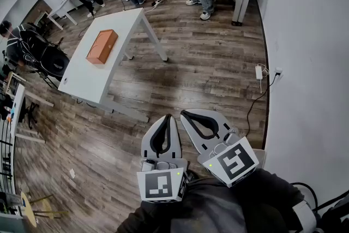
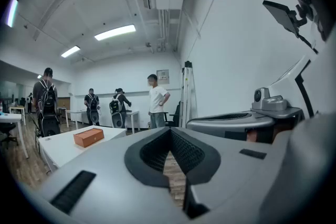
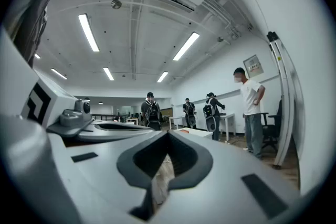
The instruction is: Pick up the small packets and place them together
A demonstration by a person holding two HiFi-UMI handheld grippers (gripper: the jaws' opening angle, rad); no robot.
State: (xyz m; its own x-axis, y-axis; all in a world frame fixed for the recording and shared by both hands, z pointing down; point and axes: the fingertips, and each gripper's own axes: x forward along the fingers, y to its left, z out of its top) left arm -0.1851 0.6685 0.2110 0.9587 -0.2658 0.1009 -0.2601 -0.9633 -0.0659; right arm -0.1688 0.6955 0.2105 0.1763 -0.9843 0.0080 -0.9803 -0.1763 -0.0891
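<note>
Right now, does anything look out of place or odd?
No packets are in sight: the white table holds only an orange box. The left gripper and right gripper are shut and empty over the wooden floor, away from the table. Nothing looks spilled or damaged.

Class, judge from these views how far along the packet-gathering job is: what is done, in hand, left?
Done: nothing; no packets show anywhere. In hand: nothing; the left gripper and right gripper are both shut and empty, apart from the white table, where only an orange box shows. Left: everything, finding, picking and grouping the packets.
</note>
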